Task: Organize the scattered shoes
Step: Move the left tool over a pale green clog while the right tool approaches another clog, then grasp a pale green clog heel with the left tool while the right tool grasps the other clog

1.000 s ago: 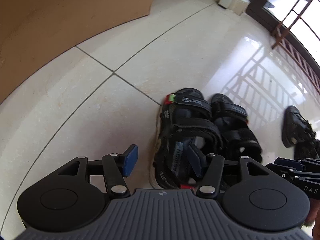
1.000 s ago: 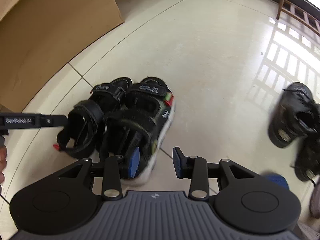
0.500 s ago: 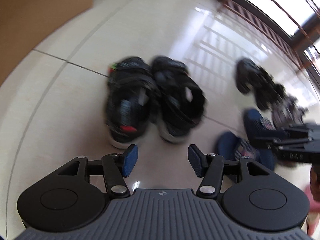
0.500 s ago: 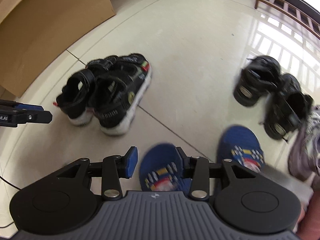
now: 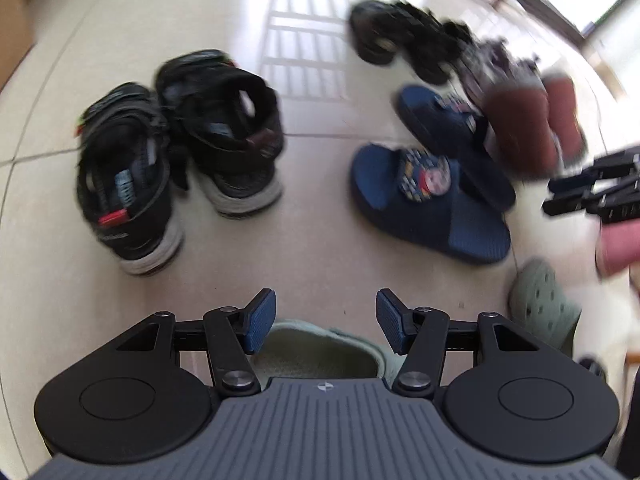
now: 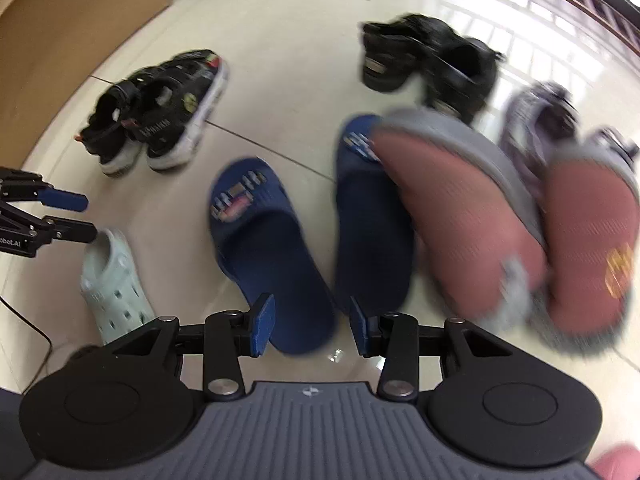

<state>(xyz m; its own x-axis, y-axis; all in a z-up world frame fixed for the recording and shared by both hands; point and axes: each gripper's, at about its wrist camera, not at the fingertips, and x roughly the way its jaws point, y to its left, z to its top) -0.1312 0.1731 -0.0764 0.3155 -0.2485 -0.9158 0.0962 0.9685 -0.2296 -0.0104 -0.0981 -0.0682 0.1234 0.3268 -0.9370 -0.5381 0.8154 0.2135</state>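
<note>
Glossy beige floor tiles (image 6: 288, 32) are carrying scattered shoes. The left gripper (image 5: 326, 322), jaws released and empty, is hovering over a mint clog (image 5: 320, 350) at six o'clock; it should be straddling the clog's rim squarely before clenching. The right gripper (image 6: 306, 326), likewise released, is hanging above the navy slides (image 6: 268, 248), with paired black sandals (image 6: 160, 108) at ten o'clock.

Daylight glare on floor (image 5: 304, 40); motion blur, fisheye-warped edges.
</note>
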